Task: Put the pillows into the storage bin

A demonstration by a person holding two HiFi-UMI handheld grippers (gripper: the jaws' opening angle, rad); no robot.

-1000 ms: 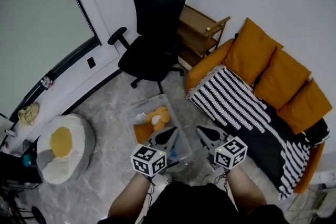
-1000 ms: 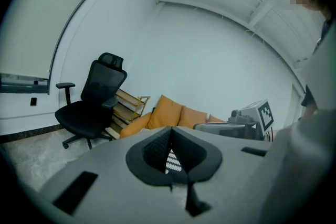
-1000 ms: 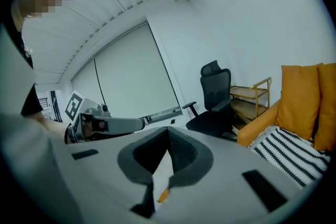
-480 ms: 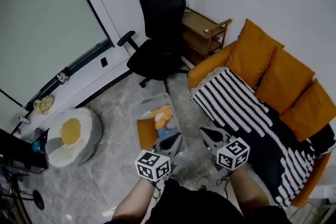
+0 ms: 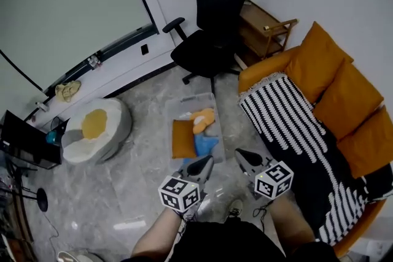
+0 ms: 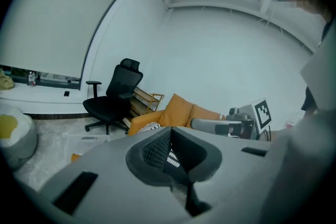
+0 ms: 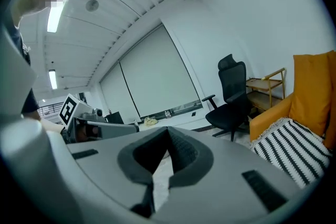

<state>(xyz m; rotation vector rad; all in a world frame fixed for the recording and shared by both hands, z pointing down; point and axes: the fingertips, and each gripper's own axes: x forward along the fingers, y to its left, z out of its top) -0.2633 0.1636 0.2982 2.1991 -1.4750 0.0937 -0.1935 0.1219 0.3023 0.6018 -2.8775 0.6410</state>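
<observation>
Orange pillows (image 5: 320,61) stand in a row of three along the back of the sofa (image 5: 264,67). The nearest is cut off by the picture's right edge, and a striped blanket (image 5: 285,126) hides most of the seat.

The clear storage bin (image 5: 184,106) sits on the grey floor beside the sofa, its walls faint against the tiles. Inside it a flat orange pillow (image 5: 182,139) leans at the left side. A blue piece (image 5: 206,144) and an orange-and-white soft thing (image 5: 202,119) lie next to that pillow, and neither can be made out well.

The left hand-held gripper (image 5: 206,162) and the right hand-held gripper (image 5: 242,155) point towards the bin's near end. Each has its jaws pressed together on nothing. The person's arms run out of the bottom edge.
</observation>
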